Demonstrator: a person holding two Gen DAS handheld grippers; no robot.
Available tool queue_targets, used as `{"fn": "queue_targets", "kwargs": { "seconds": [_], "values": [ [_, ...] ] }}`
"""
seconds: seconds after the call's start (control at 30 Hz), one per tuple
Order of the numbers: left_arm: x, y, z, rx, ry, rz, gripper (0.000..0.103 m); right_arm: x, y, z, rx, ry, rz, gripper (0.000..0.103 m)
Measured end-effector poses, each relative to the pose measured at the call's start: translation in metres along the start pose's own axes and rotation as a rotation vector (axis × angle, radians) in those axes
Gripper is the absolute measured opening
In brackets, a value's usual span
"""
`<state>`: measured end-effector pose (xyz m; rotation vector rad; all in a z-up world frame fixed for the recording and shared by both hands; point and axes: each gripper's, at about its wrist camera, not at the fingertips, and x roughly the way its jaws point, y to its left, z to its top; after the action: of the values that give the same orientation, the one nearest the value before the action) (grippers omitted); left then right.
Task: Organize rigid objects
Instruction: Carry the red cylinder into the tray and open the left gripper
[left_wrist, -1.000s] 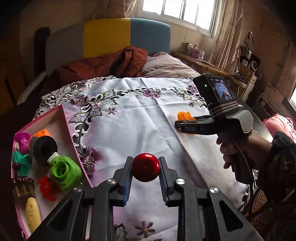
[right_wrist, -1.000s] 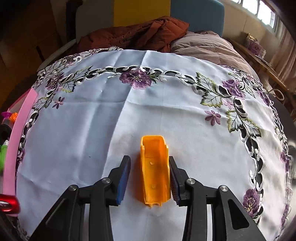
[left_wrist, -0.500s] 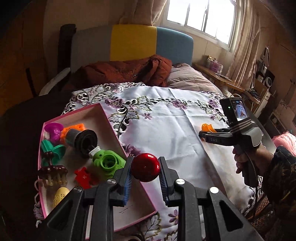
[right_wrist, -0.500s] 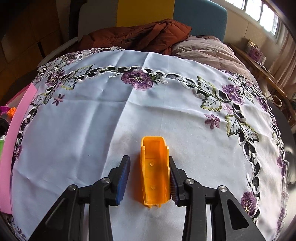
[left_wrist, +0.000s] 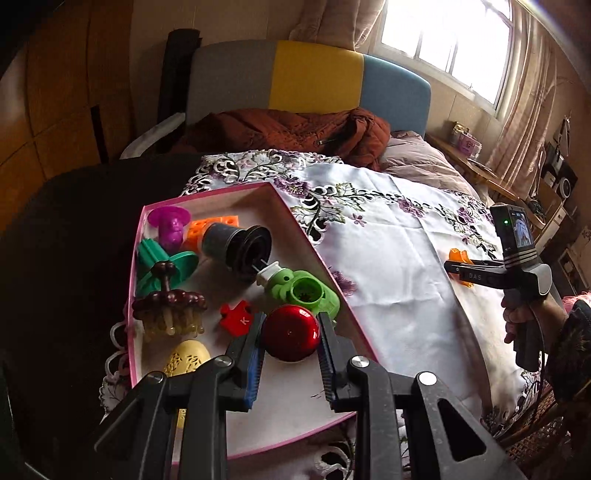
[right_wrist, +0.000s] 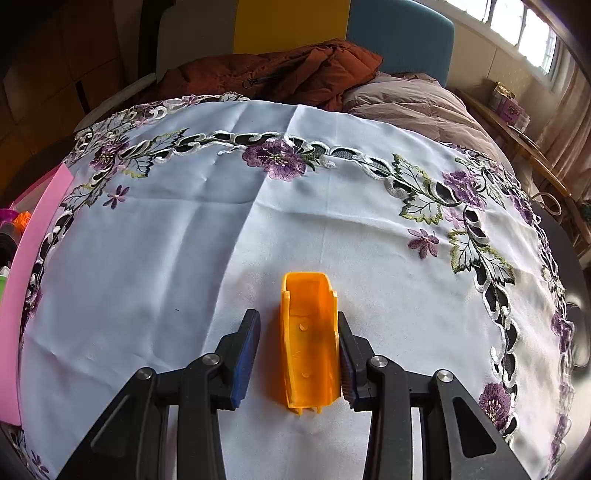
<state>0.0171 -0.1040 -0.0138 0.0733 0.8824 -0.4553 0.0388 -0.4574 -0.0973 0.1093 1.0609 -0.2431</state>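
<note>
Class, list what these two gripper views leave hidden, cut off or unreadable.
- Left wrist view: the near part of the yellow egg-shaped piece is hidden behind the left gripper.
- Left wrist view: the right gripper covers most of the orange scoop.
- Right wrist view: the pink box is cut off by the left edge, so little of its contents shows.
- Right wrist view: whether the left pad touches the scoop is unclear.

Black angular left gripper (left_wrist: 290, 334), blue ribbed pads, silver screws, right gripper (right_wrist: 297, 343) alike, dark patterned sleeve (left_wrist: 570, 354)
</note>
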Motion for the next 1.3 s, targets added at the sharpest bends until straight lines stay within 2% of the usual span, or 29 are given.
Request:
{"fn": "queue_targets", "kwargs": {
  "seconds": [0.37,0.47,0.77,0.97,1.3],
  "values": [
    [0.002,0.044,-0.020,-0.095,0.054,0.042,0.026,0.000,0.002,0.001,-0.017,0.002,-0.014,0.039],
    [0.005,0.044,-0.020,-0.093,0.055,0.051,0.026,0.000,0.004,0.001,-0.033,0.002,-0.020,0.038],
    [0.013,0.024,-0.018,-0.019,0.044,-0.010,0.026,-0.001,0.009,0.000,-0.060,-0.002,-0.038,0.035],
    [0.027,0.013,-0.014,0.018,0.049,-0.006,0.026,-0.002,0.010,0.000,-0.076,-0.003,-0.043,0.033],
    [0.029,0.011,-0.014,0.011,0.039,-0.028,0.026,-0.001,0.012,0.000,-0.084,-0.001,-0.046,0.033]
  ]
}}
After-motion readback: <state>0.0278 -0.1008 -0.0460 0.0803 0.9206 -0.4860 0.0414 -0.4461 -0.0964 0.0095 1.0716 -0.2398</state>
